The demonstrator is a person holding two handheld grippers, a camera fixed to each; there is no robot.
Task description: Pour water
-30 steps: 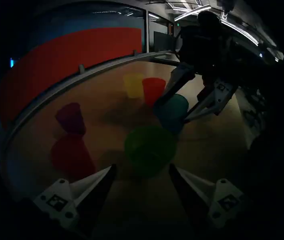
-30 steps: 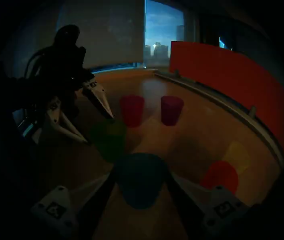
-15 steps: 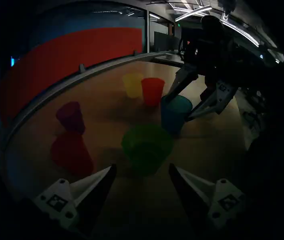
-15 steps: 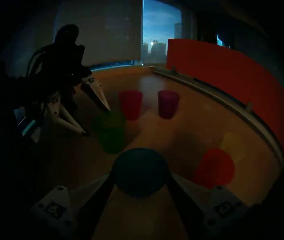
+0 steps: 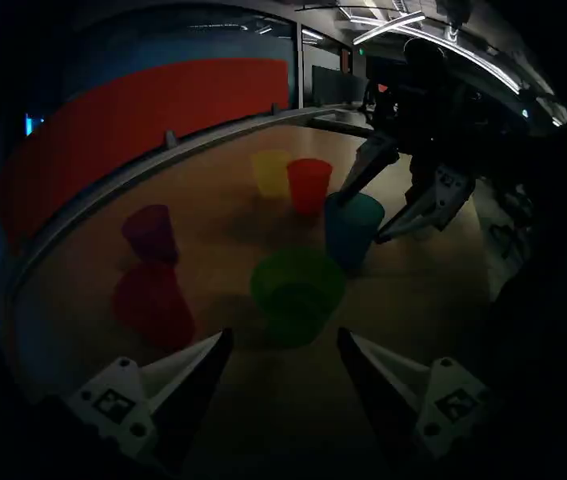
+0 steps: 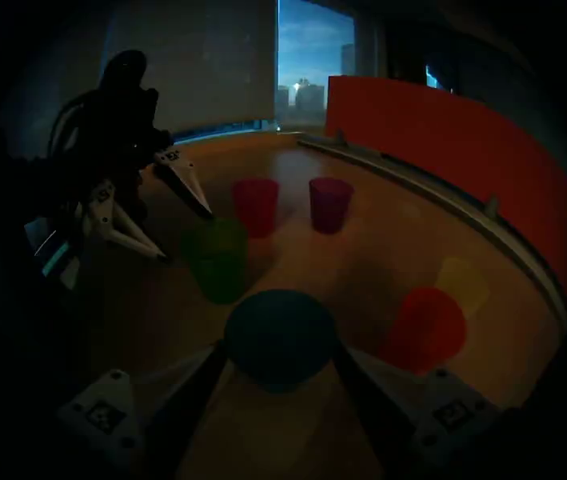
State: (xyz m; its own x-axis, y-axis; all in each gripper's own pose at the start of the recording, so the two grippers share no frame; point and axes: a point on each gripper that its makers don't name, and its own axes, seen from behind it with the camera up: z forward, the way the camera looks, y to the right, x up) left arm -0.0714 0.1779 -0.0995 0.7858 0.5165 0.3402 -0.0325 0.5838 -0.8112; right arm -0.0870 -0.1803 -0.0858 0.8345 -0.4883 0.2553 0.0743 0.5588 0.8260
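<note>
Pinching teal cup point(image 6: 281, 332) w/ right gripper point(image 6: 277, 350), holding it upright just beside green cup point(image 5: 297, 292), prob. for a short tip-over pour; holding left gripper point(image 5: 283, 336) spread just short of green cup, not touching, likely ready to steady it

- translucent green plastic cup point(image 5: 297, 292) and translucent teal plastic cup point(image 5: 351, 228): smooth, faintly glossy walls;
- orange-brown wooden tabletop point(image 5: 219, 228): smooth, with a soft sheen;
- left claw point(image 5: 282, 331): pale, matt plastic fingers point(image 5: 191, 372) with flat printed marker squares point(image 5: 113, 404)
</note>
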